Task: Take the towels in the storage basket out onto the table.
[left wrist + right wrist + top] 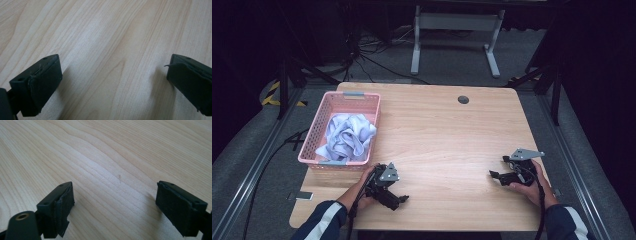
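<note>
Your crumpled pale blue cloth (346, 136) is lying bunched in the pink plastic basket (323, 112), which is sitting at the desk's (447, 140) left edge, just beyond your left hand.

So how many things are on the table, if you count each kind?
Pink basket: 1
Pale blue cloth, bunched up in the basket: 1
Grippers: 2, the left gripper and the right gripper, both open and holding nothing
Total: 4
</note>
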The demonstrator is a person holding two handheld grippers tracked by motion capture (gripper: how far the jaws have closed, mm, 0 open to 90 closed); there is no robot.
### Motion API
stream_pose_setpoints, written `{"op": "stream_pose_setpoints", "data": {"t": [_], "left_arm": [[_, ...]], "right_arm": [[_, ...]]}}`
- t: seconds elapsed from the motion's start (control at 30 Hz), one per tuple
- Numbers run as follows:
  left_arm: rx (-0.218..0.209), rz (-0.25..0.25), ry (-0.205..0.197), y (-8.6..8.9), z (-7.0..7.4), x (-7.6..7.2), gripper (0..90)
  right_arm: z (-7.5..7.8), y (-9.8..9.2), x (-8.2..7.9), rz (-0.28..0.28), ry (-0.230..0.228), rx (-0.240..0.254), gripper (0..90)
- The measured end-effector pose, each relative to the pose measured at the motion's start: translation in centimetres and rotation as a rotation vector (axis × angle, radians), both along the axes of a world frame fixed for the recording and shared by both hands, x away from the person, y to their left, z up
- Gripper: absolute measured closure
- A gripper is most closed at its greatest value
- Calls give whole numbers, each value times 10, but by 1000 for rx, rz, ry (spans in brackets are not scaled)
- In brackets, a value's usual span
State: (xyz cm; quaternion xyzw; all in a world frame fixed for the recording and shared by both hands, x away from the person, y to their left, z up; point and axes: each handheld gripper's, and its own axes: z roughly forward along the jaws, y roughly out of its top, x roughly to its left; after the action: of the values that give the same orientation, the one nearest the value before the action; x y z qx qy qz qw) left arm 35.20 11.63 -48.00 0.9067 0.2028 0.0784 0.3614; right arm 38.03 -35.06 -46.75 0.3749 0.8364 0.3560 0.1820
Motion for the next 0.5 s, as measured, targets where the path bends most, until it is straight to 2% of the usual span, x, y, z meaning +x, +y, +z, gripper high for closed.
{"op": "stream_pose_setpoints", "data": {"t": [0.43,0.5], "left_arm": [[-1,-17,4,2,0,-1,4],[19,-3,7,2,2,-2,8]], "right_arm": [[0,0,0,-3,0,1,153],[0,0,0,-4,2,1,153]]}}
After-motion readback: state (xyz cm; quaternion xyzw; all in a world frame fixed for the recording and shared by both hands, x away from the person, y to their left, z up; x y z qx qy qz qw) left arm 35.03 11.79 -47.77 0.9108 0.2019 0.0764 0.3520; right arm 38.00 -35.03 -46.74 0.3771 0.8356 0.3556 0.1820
